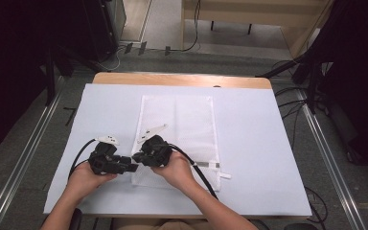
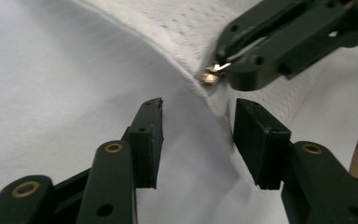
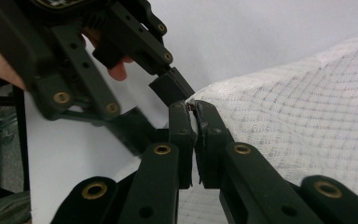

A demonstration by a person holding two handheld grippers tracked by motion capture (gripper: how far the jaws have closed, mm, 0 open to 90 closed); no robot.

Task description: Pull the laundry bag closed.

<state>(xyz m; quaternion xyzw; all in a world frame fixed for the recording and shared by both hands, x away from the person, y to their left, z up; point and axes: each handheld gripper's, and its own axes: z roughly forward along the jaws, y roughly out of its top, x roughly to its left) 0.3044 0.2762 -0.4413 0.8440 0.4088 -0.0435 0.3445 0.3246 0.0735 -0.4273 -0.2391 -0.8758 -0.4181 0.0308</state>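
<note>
1. Your right gripper (image 3: pixel 193 116) is pinching the metal zipper pull (image 2: pixel 213 73) at the edge of the white mesh bag (image 1: pixel 182 120), its jaws clamped tight on it.
2. Your left gripper (image 2: pixel 198 130) is standing released, its pads apart and straddling the bag's raised hem without pressing on it.
3. The two grippers are meeting tip to tip at the bag's near left corner, the left one (image 1: pixel 129 166) coming in from the left side, the right one (image 1: pixel 138 156) from the right.
4. The mesh bag is lying flat on the white sheet (image 1: pixel 268 158) covering the table (image 1: pixel 182 79), lengthwise away from you, near the middle.
</note>
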